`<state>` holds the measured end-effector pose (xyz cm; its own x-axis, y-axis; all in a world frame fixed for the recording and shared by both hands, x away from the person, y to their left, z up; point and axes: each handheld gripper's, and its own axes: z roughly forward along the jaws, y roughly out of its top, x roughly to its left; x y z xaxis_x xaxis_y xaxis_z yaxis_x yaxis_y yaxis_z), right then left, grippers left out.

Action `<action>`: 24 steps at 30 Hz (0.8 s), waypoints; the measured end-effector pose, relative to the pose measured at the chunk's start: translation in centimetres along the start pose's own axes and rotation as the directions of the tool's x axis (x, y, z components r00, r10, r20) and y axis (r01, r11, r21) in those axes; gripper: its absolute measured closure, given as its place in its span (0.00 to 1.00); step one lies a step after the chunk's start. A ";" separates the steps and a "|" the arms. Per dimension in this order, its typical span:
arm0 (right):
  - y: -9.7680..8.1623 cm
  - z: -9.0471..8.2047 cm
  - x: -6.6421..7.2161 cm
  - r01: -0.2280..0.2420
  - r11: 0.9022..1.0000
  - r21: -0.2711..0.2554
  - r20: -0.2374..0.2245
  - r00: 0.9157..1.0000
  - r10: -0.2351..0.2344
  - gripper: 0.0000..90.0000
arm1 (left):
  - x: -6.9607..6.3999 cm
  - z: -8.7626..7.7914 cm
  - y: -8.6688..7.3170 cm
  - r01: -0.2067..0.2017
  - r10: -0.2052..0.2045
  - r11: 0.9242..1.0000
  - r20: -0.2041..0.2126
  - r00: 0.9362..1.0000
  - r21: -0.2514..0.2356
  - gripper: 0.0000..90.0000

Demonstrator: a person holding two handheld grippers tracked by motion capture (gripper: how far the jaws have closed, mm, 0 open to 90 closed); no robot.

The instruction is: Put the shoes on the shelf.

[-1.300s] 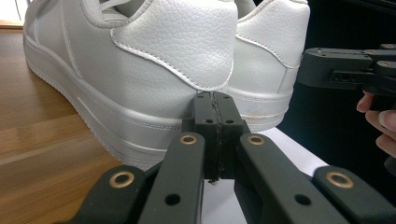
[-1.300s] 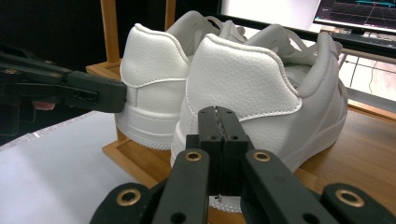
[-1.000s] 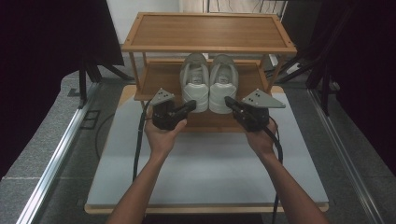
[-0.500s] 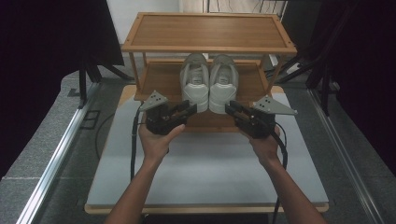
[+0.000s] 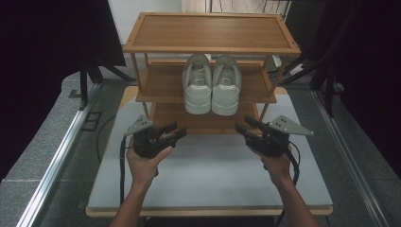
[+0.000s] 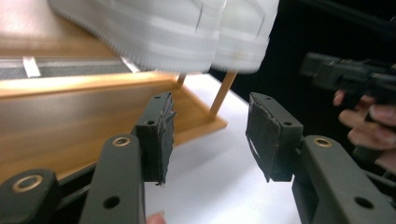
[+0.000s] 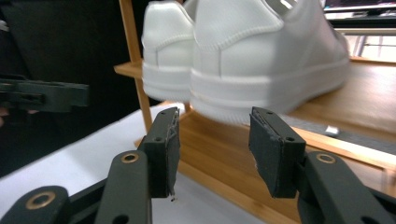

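A pair of white sneakers (image 5: 212, 85) stands heels-out on the middle shelf of a wooden rack (image 5: 156, 82). My left gripper (image 5: 176, 132) hovers over the white board in front of the bottom shelf, left of the shoes. My right gripper (image 5: 242, 127) hovers at the right. Both point inward at the rack. Their jaws have just been opening and stand open with nothing between them. In the left gripper view the jaws (image 6: 210, 135) sit below the sneakers' soles (image 6: 154, 32). In the right gripper view the jaws (image 7: 215, 149) sit just before the heels (image 7: 261, 60).
The rack has a bare top shelf (image 5: 210, 30) and a bottom shelf (image 5: 203, 122), and stands on a white board (image 5: 208, 179) edged in wood. Grey floor and a metal rail (image 5: 56, 161) lie to the left, dark stands on both sides.
Both grippers have drawn back from the sneakers' heels toward the person, sunk a little and spread apart. Their jaws went from shut to open.
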<state>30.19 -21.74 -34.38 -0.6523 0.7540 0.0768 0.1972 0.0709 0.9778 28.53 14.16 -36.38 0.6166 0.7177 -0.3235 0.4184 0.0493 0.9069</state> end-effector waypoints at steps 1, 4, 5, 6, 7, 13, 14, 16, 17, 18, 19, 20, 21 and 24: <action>-0.5 -0.3 -0.1 0.000 1.000 0.005 0.004 1.000 0.000 0.57 | 0.2 -0.3 -0.5 0.001 -0.001 1.000 -0.004 1.000 0.004 0.57; -2.0 -1.4 -0.7 -0.021 1.000 0.011 0.001 1.000 0.021 0.57 | 0.8 -1.0 -1.7 -0.003 0.003 1.000 -0.016 1.000 0.021 0.57; -2.5 -1.7 -0.9 -0.026 1.000 0.015 0.001 1.000 0.026 0.57 | 1.0 -1.2 -2.0 -0.004 0.004 1.000 -0.023 1.000 0.025 0.57; -3.0 -2.0 -1.1 -0.029 0.999 0.018 0.008 1.000 0.029 0.57 | 1.1 -1.4 -2.3 -0.001 0.002 1.000 -0.025 1.000 0.028 0.56; -3.3 -2.2 -1.3 -0.035 0.999 0.021 0.015 0.999 0.034 0.57 | 1.4 -1.6 -2.7 0.005 -0.005 1.000 -0.024 1.000 0.030 0.56; -5.9 -3.5 -2.5 -0.063 0.997 0.047 0.050 0.997 0.061 0.56 | 2.7 -2.6 -4.4 0.040 -0.038 0.998 -0.037 0.999 0.050 0.56; -6.4 -3.7 -2.7 -0.078 0.996 0.048 0.055 0.996 0.076 0.56 | 2.9 -2.9 -4.6 0.046 -0.044 0.998 -0.043 0.998 0.048 0.55; -7.5 -3.9 -3.2 -0.111 0.993 0.039 0.056 0.992 0.109 0.57 | 3.3 -3.2 -4.9 0.065 -0.063 0.997 -0.047 0.997 0.042 0.55; -7.9 -3.9 -3.4 -0.127 0.991 0.036 0.058 0.990 0.125 0.57 | 3.5 -3.4 -5.0 0.073 -0.071 0.997 -0.050 0.996 0.038 0.55; -8.2 -3.7 -3.6 -0.139 0.989 0.055 0.057 0.989 0.136 0.56 | 3.5 -3.5 -5.0 0.073 -0.071 0.997 -0.054 0.996 0.037 0.55; -8.3 -3.7 -3.6 -0.126 0.990 0.067 0.064 0.991 0.122 0.56 | 3.6 -3.6 -5.0 0.072 -0.070 0.997 -0.054 0.996 0.035 0.55; -8.3 -3.6 -3.6 -0.114 0.991 0.066 0.071 0.992 0.109 0.56 | 3.6 -3.7 -4.9 0.072 -0.070 0.997 -0.053 0.996 0.032 0.55; -8.3 -3.6 -3.5 -0.116 0.991 0.063 0.067 0.991 0.112 0.56 | 3.7 -3.8 -4.9 0.071 -0.070 0.997 -0.053 0.996 0.029 0.55; -8.3 -3.5 -3.5 -0.122 0.991 0.058 0.065 0.991 0.118 0.56 | 3.9 -4.1 -5.1 0.079 -0.078 0.997 -0.055 0.995 0.026 0.55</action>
<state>28.25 -27.26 -42.12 -0.5756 0.7979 0.1791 0.3174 0.0162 0.9482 26.08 19.60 -41.16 0.5448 0.7486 -0.3777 0.4833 0.0878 0.8711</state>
